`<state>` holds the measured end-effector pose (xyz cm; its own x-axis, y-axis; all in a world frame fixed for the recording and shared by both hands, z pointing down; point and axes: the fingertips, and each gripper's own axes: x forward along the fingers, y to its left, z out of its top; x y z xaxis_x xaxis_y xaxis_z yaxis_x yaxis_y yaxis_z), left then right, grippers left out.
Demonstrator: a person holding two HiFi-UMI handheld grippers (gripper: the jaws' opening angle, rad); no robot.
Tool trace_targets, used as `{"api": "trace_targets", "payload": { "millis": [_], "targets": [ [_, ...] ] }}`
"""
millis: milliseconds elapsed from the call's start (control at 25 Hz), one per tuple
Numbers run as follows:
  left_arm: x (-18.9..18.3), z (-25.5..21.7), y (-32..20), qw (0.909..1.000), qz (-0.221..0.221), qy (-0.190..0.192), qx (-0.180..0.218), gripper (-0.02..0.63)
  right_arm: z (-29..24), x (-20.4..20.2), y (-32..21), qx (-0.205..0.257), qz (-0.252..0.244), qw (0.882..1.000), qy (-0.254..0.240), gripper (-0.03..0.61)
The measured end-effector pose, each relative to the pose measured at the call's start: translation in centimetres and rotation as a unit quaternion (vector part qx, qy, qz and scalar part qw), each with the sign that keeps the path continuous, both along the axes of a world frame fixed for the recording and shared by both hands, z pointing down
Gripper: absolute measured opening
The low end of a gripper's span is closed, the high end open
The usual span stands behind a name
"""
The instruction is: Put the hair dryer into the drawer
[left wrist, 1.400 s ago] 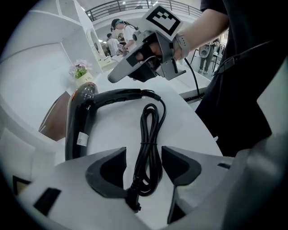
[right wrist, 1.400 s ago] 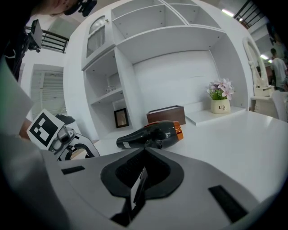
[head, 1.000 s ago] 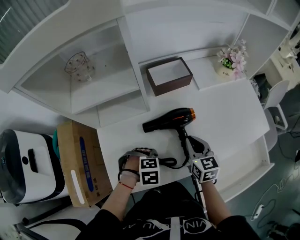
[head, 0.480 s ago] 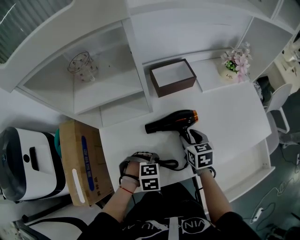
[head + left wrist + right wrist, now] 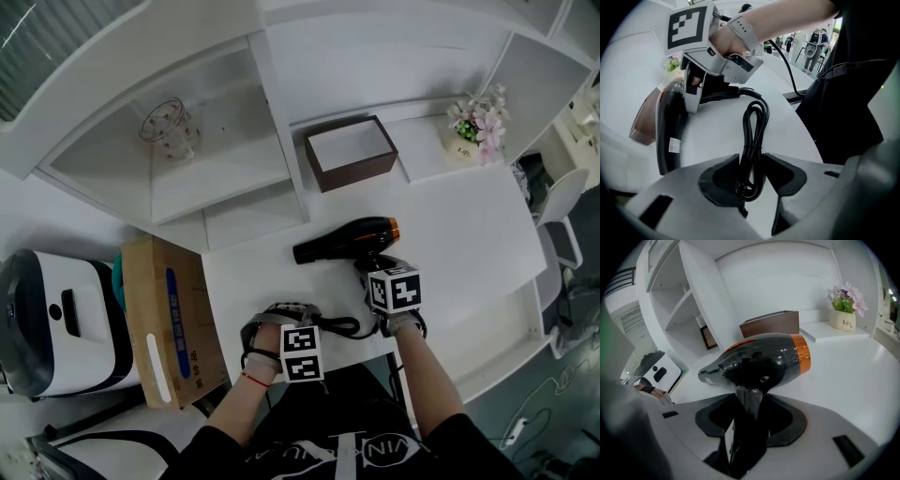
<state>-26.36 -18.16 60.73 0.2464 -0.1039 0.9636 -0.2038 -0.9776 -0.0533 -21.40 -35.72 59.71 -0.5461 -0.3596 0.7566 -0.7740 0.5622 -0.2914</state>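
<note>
The hair dryer [image 5: 352,239] lies on the white desk [image 5: 469,216], nozzle towards 9 o'clock. At its 6 o'clock the right gripper [image 5: 371,269] has jaws just opening, spread around the handle [image 5: 750,408]. At 7 o'clock the left gripper [image 5: 287,311], jaws just closing, pinches the coiled cord [image 5: 754,136].

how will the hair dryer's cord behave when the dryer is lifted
Probably floppy: the cord is thin and lies in a slack folded loop on the table, so it would likely sag. It joins the hair dryer at the end of the handle, so it should trail behind and could snag.
</note>
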Motion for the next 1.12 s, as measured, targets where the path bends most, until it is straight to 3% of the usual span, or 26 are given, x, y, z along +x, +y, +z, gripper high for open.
{"api": "trace_targets", "payload": {
  "millis": [280, 480, 1120],
  "targets": [
    [-0.1, 0.0, 0.0, 0.9997, -0.019, -0.013, 0.005, 0.164, -0.5, 0.8, 0.3, 0.024, 0.026, 0.999, -0.018, 0.178],
    [0.4, -0.5, 0.2, 0.9995, -0.027, 0.006, 0.018, 0.156, -1.4, 2.5, 0.8, 0.036, 0.056, 0.997, -0.036, 0.178],
    [6.0, -2.9, 5.2, 0.9958, 0.067, 0.051, 0.035, 0.152, -4.4, 11.9, 8.5, 0.059, 0.179, 0.981, -0.033, 0.178]
  ]
}}
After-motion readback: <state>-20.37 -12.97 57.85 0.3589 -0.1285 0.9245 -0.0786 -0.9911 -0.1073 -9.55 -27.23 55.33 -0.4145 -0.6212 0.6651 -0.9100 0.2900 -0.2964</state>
